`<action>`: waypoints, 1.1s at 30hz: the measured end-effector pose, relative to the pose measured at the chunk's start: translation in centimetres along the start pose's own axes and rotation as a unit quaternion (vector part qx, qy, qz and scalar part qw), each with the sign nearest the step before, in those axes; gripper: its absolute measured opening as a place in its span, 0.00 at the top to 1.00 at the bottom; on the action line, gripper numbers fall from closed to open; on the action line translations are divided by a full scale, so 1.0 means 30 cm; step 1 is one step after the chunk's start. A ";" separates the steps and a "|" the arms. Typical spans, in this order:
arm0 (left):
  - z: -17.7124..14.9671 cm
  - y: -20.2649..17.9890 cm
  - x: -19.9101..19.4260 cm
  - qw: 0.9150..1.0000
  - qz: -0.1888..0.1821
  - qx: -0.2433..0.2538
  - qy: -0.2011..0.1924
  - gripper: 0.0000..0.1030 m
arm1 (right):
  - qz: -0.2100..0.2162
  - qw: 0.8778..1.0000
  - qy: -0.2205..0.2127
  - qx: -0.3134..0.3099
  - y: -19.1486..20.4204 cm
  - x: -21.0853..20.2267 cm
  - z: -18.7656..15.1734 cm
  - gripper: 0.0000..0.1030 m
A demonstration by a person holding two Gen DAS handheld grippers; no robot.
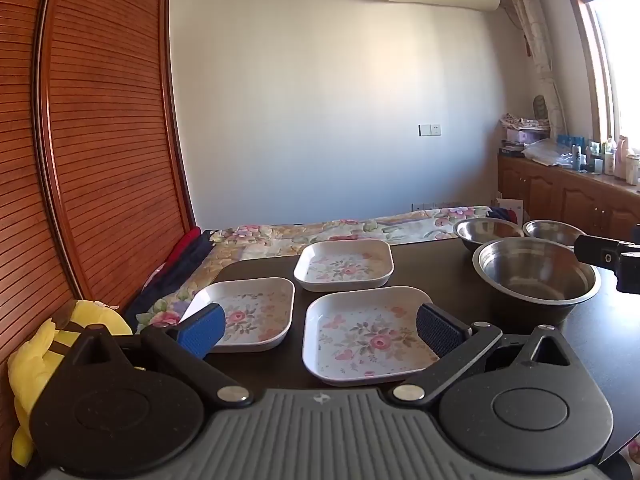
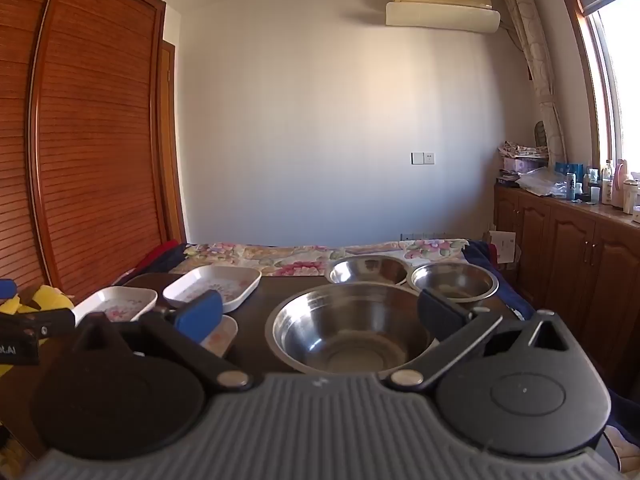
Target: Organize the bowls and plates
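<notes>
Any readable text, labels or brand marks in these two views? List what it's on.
"AI", end of a cut-off white word: on the black left tongs body at the right wrist view's left edge.
Air conditioner: a sticker, too small to read.
Bottles on the counter: labels too blurred.
Plates, bowls: no text.

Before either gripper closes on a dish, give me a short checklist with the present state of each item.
1. Left gripper open: ok, jaws wide with nothing between the pads.
2. Right gripper open: ok, also wide and not holding anything.
3. Nearest plate lined up ahead of the left gripper: ok.
4. Big bowl lined up ahead of the right gripper: ok.
5. Dishes still separate: ok, three flowered plates and three steel bowls, none stacked on the table.
6. Bowls free of contents: ok for the big bowl; cannot tell for the two smaller bowls behind it.
</notes>
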State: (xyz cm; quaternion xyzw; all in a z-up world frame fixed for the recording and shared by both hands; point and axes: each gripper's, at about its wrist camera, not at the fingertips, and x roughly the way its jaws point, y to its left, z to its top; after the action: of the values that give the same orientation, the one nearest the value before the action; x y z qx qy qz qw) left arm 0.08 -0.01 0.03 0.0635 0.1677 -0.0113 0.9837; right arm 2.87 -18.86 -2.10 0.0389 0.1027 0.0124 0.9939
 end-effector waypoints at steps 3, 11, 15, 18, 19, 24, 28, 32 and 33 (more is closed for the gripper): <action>0.002 -0.002 0.002 1.000 0.000 0.000 -0.001 0.00 | 0.000 1.000 -0.001 -0.002 0.001 -0.001 -0.001 0.00; -0.001 0.005 0.001 1.000 0.000 0.000 -0.001 0.00 | -0.001 1.000 -0.001 -0.003 0.005 -0.002 0.003 0.00; -0.008 0.003 0.001 1.000 0.001 0.001 -0.001 0.00 | -0.001 1.000 -0.002 -0.002 0.007 -0.002 0.008 0.00; -0.008 0.003 0.001 1.000 0.001 0.001 -0.001 0.00 | -0.001 1.000 -0.001 -0.002 -0.008 -0.008 -0.004 0.00; -0.007 0.005 0.000 1.000 0.001 0.001 -0.001 0.00 | -0.001 1.000 -0.001 -0.002 -0.008 -0.009 -0.004 0.00; -0.007 0.006 0.000 1.000 0.001 0.001 -0.001 0.00 | -0.001 1.000 -0.001 -0.002 -0.008 -0.009 -0.002 0.00; -0.006 0.005 0.000 1.000 0.001 0.002 -0.001 0.00 | -0.002 1.000 -0.001 -0.002 -0.010 -0.008 -0.005 0.00; -0.006 0.005 -0.003 1.000 0.001 0.002 -0.001 0.00 | -0.002 1.000 -0.001 -0.002 -0.013 -0.010 -0.004 0.00; -0.007 0.006 -0.004 1.000 0.001 0.002 -0.001 0.00 | -0.002 1.000 -0.001 -0.002 -0.014 -0.010 -0.005 0.00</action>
State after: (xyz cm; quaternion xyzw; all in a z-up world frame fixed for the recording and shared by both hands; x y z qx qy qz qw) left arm -0.08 0.18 -0.11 0.0656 0.1663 -0.0104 0.9838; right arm 2.55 -19.28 -2.23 0.0369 0.1014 0.0107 0.9941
